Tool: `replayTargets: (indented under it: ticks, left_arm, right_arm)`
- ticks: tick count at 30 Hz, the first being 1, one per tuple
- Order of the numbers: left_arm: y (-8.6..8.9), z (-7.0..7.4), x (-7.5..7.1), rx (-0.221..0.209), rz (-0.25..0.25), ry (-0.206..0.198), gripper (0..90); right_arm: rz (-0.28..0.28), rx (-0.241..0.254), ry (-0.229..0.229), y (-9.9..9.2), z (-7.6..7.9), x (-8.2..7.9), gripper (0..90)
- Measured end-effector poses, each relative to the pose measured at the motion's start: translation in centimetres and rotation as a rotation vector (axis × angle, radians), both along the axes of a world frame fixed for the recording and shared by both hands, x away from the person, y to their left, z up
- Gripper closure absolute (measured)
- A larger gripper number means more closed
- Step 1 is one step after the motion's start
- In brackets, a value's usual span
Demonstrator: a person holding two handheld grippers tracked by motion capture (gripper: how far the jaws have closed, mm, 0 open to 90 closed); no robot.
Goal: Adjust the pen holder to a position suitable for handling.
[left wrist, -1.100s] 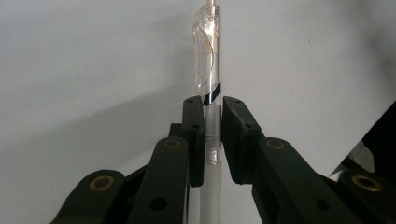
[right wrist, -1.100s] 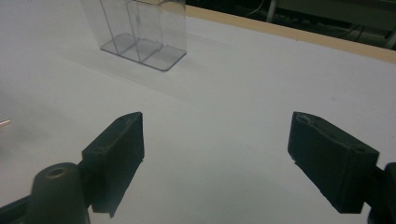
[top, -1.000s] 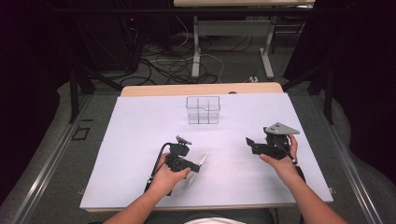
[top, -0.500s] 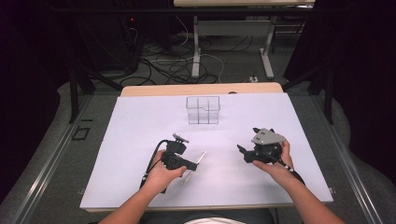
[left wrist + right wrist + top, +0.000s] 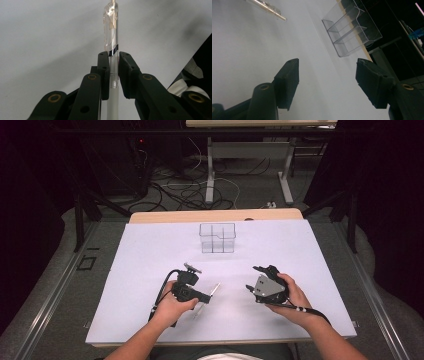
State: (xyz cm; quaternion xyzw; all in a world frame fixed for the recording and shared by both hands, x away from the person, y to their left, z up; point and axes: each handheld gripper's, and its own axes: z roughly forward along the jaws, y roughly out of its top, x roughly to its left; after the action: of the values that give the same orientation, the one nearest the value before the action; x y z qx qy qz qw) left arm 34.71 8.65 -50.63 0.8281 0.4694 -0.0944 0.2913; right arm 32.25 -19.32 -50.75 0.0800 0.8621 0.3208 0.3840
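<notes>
A white table (image 5: 150,255) seen from above, with a clear divided organizer (image 5: 217,237) standing at its far centre. The left gripper (image 5: 206,296), held in the person's left hand (image 5: 170,307) at near centre-left, is clamped on a clear-barrelled pen (image 5: 213,291); in the left gripper view both jaws press against the pen's (image 5: 111,45) barrel just below a dark band, and the clear end projects beyond them. Whether the pen touches the table surface is hard to judge. The right gripper (image 5: 256,279), held in the right hand (image 5: 292,297) at near centre-right, has its jaws spread wide with nothing between them; the right gripper view looks past them to the organizer (image 5: 352,27) and the pen's tip (image 5: 279,16).
</notes>
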Motion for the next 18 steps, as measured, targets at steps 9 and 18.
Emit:
replayTargets:
  ticks: [9,18]
  left_arm:
    - [0.0,-0.1,0.0,0.0,-0.021,0.003,79.9]
    - [-0.3,-0.1,-0.1,-0.004,-0.024,0.011,79.9]
  right_arm:
    - [0.084,-0.087,0.031,1.0,-0.5,-0.3,44.3]
    - [0.195,-0.214,-0.063,2.7,-1.2,-0.9,44.3]
